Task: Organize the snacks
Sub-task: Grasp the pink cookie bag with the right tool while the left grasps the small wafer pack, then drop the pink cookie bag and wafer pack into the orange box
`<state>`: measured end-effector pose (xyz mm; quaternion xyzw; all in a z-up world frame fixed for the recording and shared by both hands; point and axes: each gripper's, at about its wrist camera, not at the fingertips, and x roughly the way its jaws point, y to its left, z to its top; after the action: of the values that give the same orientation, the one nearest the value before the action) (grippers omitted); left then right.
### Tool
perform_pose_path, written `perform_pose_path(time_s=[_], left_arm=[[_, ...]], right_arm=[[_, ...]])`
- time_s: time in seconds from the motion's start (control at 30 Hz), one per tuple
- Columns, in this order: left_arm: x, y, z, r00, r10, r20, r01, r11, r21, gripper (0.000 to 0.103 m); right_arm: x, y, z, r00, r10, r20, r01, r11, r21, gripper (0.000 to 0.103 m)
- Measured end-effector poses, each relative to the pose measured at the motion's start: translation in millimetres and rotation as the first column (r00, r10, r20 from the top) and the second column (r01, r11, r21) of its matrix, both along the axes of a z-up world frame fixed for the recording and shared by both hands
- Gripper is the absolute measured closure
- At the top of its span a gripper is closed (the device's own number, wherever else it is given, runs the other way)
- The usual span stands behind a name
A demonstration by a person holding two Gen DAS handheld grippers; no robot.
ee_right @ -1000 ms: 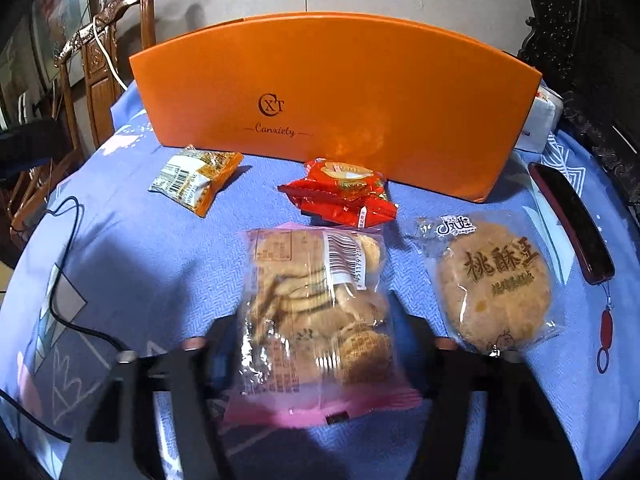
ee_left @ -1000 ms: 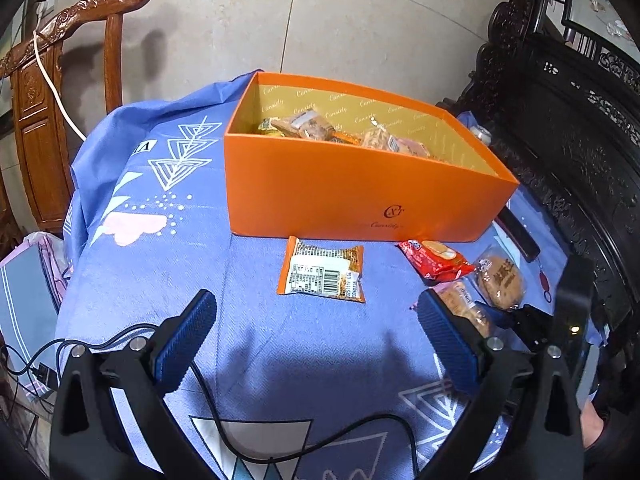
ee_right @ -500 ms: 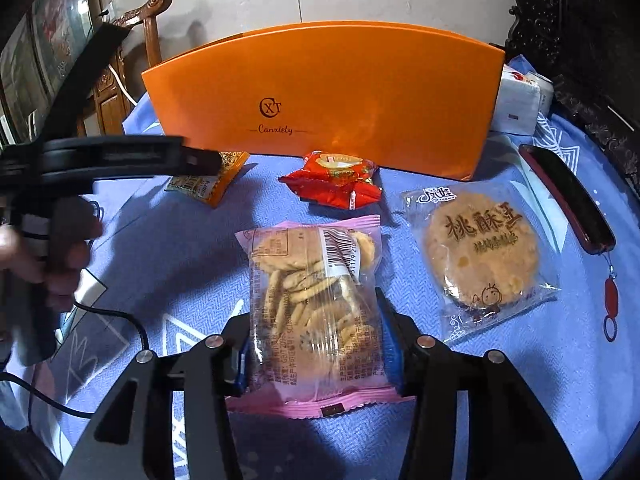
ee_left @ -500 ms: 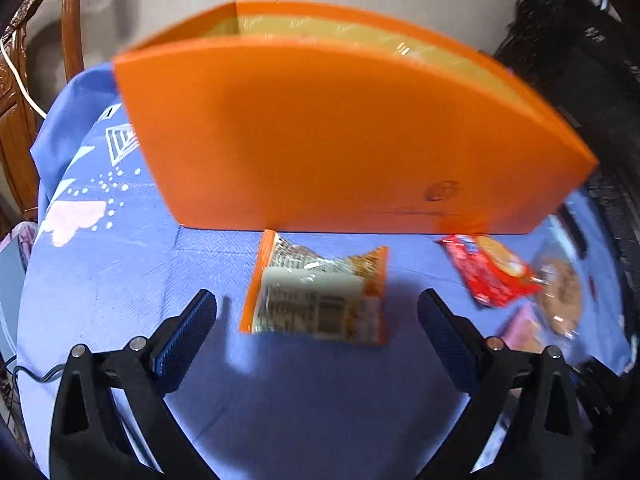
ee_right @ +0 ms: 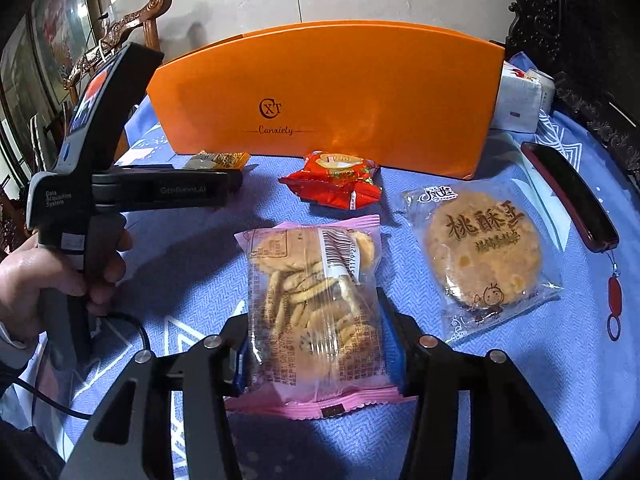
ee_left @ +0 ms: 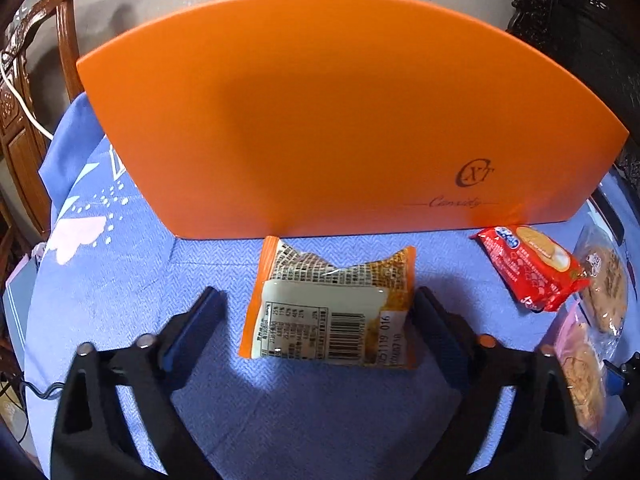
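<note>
An orange box (ee_left: 340, 120) stands on the blue cloth; it also shows in the right wrist view (ee_right: 340, 100). My left gripper (ee_left: 318, 316) is open, its fingers on either side of an orange snack packet (ee_left: 332, 308) lying flat before the box. My right gripper (ee_right: 314, 348) is shut on a pink-edged packet of small biscuits (ee_right: 316, 300). A red packet (ee_right: 334, 184) and a clear-wrapped round cookie (ee_right: 484, 248) lie on the cloth ahead of it. The left gripper's body (ee_right: 160, 192) shows at the left of the right wrist view.
A dark red flat case (ee_right: 568, 196) lies at the right. A white tissue pack (ee_right: 520, 100) sits behind the box's right end. A carved wooden chair (ee_left: 32, 100) stands left, dark carved furniture (ee_left: 580, 20) right. A black cable (ee_right: 132, 320) trails on the cloth.
My left gripper has dropped low and moved forward until its fingers flank the orange packet. My right gripper has closed on the biscuit packet.
</note>
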<state>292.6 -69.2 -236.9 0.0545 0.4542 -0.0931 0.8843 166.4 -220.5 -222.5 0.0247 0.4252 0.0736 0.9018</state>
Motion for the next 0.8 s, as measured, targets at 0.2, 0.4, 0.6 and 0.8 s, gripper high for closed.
perform_pose_path(time_s=[0.2, 0.4, 0.6, 0.8], left_arm=[[-9, -9, 5, 1.000, -0.020, 0.006, 0.020, 1.000, 0.003, 0.041], [-26, -15, 16, 1.000, -0.017, 0.003, 0.017, 1.000, -0.011, 0.044], [-41, -10, 39, 0.999, -0.028, 0.043, 0.029, 0.999, -0.023, 0.044], [-66, -5, 61, 0.998, -0.025, 0.064, 0.029, 0.998, -0.056, 0.045]], right_arm=[[0, 0, 0, 1.000, 0.000, 0.000, 0.000, 1.000, -0.003, 0.051], [-2, 2, 1, 1.000, -0.001, 0.008, 0.001, 1.000, -0.009, 0.054], [-12, 6, 3, 1.000, 0.003, 0.015, -0.003, 1.000, -0.007, 0.054], [-24, 6, 8, 1.000, -0.003, 0.028, 0.003, 1.000, 0.000, 0.054]])
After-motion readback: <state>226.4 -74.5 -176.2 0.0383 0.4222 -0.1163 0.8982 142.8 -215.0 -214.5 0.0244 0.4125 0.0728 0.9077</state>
